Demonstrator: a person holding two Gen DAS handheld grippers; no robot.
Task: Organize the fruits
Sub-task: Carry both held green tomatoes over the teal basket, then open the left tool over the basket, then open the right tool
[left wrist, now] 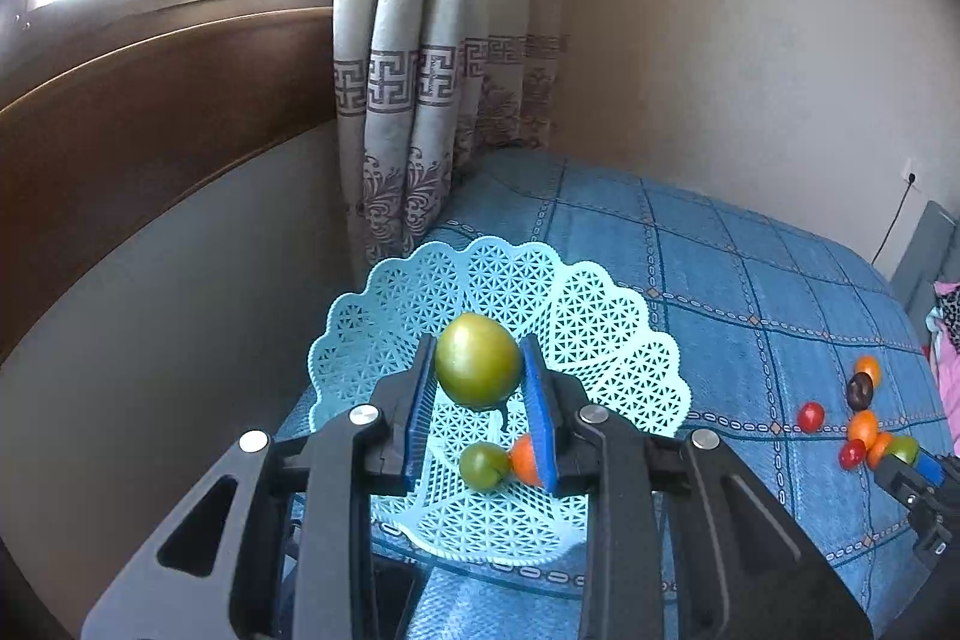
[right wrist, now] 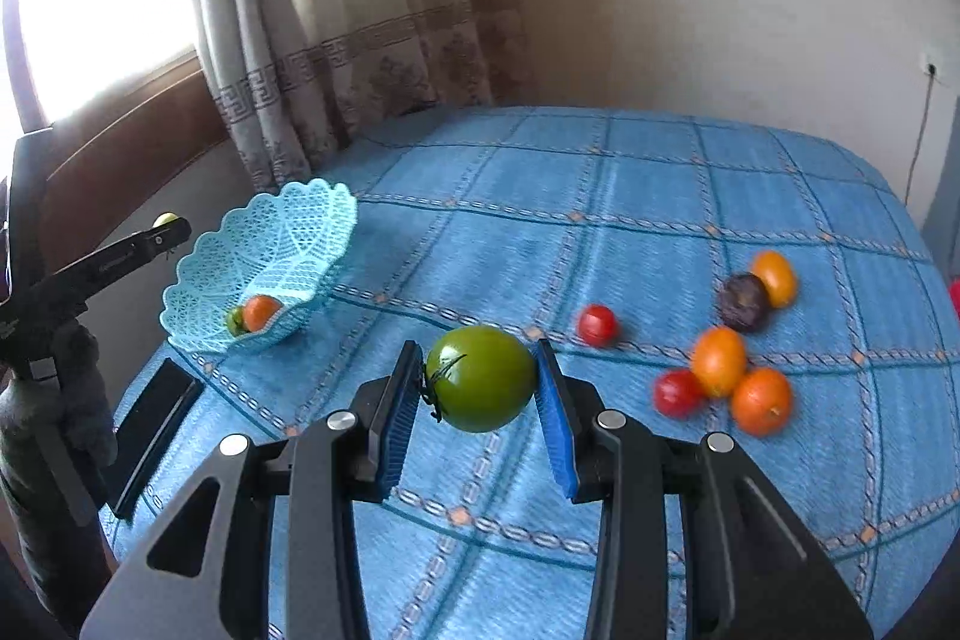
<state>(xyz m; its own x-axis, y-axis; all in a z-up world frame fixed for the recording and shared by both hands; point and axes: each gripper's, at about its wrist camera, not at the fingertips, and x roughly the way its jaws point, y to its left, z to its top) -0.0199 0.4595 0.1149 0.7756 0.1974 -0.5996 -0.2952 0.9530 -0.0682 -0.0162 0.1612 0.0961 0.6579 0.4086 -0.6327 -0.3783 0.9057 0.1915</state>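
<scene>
A: Left wrist view first. Left claw (left wrist: pixel 478 403) is pinching a yellow-green tomato (left wrist: pixel 477 367) between its blue pads, up in the air over the pale blue lattice basket (left wrist: pixel 384 334).

B: Risk there?

A: The pads only meet the tomato at its two sides, and it's round and smooth. My guess: it squirts out, or drops hard and bounces off the sloped wall onto the bed (left wrist: pixel 720 268). The basket sits close to the bed's left edge, so a knock could push it off.

B: Contents?

A: A small green tomato (left wrist: pixel 483 466) and an orange fruit (left wrist: pixel 525 460), touching, at the bottom. The orange one is half hidden by the right pad. Loose pile of fruit (left wrist: pixel 864 424) lies far right on the bed, with the other claw beside it.

B: Right wrist view?

A: Right claw (right wrist: pixel 480 403) is pinching a big dark green tomato (right wrist: pixel 481 379), stem to the left, lifted above the bed (right wrist: pixel 600 196). Same slip risk, and the stem side sits against the left pad, so the hold looks uneven. There's also a dark flat object (right wrist: pixel 157 415) near the basket that could get bumped.

B: Basket from here?

A: The basket (right wrist: pixel 288 232) is far left, same two fruits inside: orange (right wrist: pixel 259 311), green (right wrist: pixel 235 320). Left claw (right wrist: pixel 157 235) is above it, its tomato barely showing. Six fruits (right wrist: pixel 717 361) wait on the right, a bit blurred. Both claws heading for one basket could collide.
</scene>
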